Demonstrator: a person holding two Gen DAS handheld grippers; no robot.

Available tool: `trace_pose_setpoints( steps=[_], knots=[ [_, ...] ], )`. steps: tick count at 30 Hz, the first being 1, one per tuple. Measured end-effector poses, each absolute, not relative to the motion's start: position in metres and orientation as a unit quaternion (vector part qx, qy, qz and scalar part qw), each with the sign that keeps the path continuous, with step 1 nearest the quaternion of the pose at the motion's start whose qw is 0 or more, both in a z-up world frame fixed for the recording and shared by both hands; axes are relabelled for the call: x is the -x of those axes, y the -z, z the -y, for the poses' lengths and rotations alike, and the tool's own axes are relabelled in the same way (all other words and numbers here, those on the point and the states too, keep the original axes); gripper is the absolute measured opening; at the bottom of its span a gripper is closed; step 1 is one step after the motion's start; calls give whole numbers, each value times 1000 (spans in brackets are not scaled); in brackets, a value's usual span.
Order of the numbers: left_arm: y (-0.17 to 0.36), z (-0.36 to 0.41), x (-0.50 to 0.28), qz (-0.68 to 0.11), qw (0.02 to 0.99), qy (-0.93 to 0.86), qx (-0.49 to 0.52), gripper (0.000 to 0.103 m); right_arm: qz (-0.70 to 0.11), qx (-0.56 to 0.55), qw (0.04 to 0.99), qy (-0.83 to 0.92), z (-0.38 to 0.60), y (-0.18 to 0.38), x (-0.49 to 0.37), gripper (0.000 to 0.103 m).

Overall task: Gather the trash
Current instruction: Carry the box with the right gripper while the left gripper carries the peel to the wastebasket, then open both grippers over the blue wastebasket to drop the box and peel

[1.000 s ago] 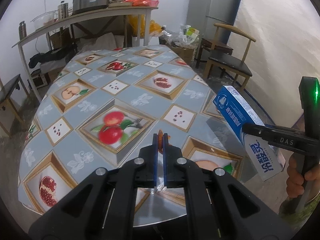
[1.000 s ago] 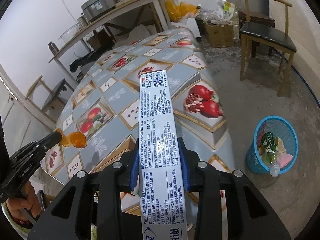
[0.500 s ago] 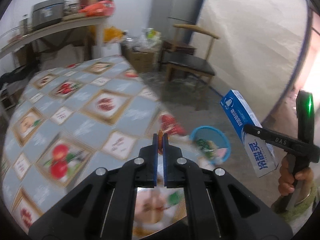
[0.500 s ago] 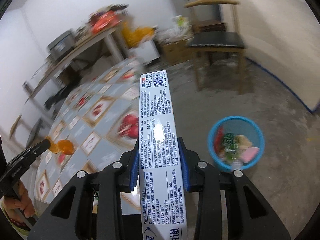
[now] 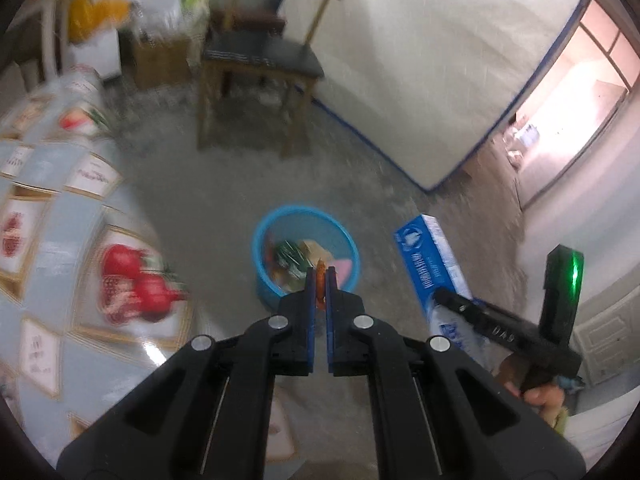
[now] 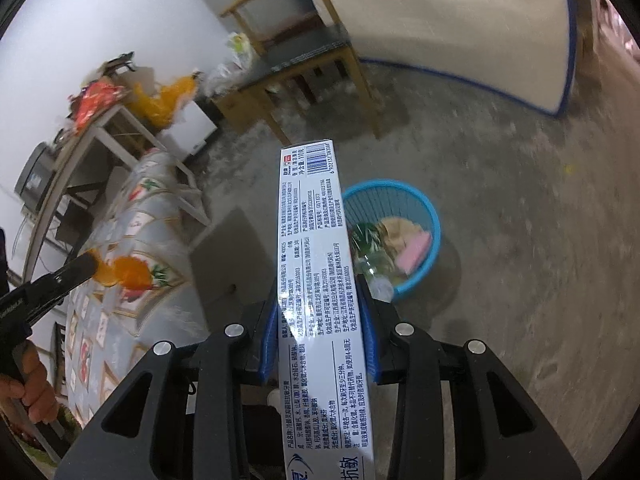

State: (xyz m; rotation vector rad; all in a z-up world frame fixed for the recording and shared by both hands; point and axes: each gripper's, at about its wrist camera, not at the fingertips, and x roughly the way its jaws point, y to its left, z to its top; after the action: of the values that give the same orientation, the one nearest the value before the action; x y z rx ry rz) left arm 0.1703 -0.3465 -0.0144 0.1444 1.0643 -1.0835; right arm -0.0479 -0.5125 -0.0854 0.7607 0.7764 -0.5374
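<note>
My left gripper (image 5: 320, 276) is shut on a thin orange peel (image 5: 320, 280), seen from the side in the right wrist view as an orange peel (image 6: 128, 274). Beyond its tips on the concrete floor stands a blue trash basket (image 5: 264, 276) holding a green bottle and other rubbish. My right gripper (image 6: 320, 312) is shut on a long blue-and-white toothpaste box (image 6: 316, 248), which in the left wrist view is the toothpaste box (image 5: 430, 260) just right of the basket. The same blue trash basket (image 6: 430, 248) lies right of the box.
A table with a fruit-print cloth (image 5: 52, 240) fills the left. A wooden chair (image 5: 264, 60) stands behind the basket, a mattress (image 5: 420, 60) leans on the wall, and a side table (image 6: 112, 128) carries bags. A person's hand (image 5: 540, 394) holds the right gripper.
Both grippers have swung right, away from over the table toward the floor. The blue basket now lies just ahead of each, and both grips are unchanged.
</note>
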Motion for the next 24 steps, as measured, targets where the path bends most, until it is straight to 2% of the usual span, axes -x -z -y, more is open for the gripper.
trace_pose_setpoints(
  steps=[6, 14, 15, 16, 18, 24],
  knots=[
    [60, 412, -179, -538, 689, 476, -97, 3, -392, -380, 799, 253, 538, 128, 34, 34],
    [100, 495, -199, -549, 685, 456, -147, 5, -429, -367, 784, 257, 592, 172, -23, 34],
    [104, 501, -202, -549, 685, 455, -150, 16, -433, -363, 781, 265, 604, 182, -36, 35],
    [109, 508, -205, -548, 686, 453, -152, 36, -435, -357, 781, 270, 613, 188, -45, 37],
    [117, 519, -211, -535, 706, 436, -158, 57, -451, -340, 778, 277, 634, 214, -65, 55],
    [107, 499, -213, -530, 717, 429, -147, 62, -459, -341, 762, 305, 644, 259, -60, 55]
  ],
)
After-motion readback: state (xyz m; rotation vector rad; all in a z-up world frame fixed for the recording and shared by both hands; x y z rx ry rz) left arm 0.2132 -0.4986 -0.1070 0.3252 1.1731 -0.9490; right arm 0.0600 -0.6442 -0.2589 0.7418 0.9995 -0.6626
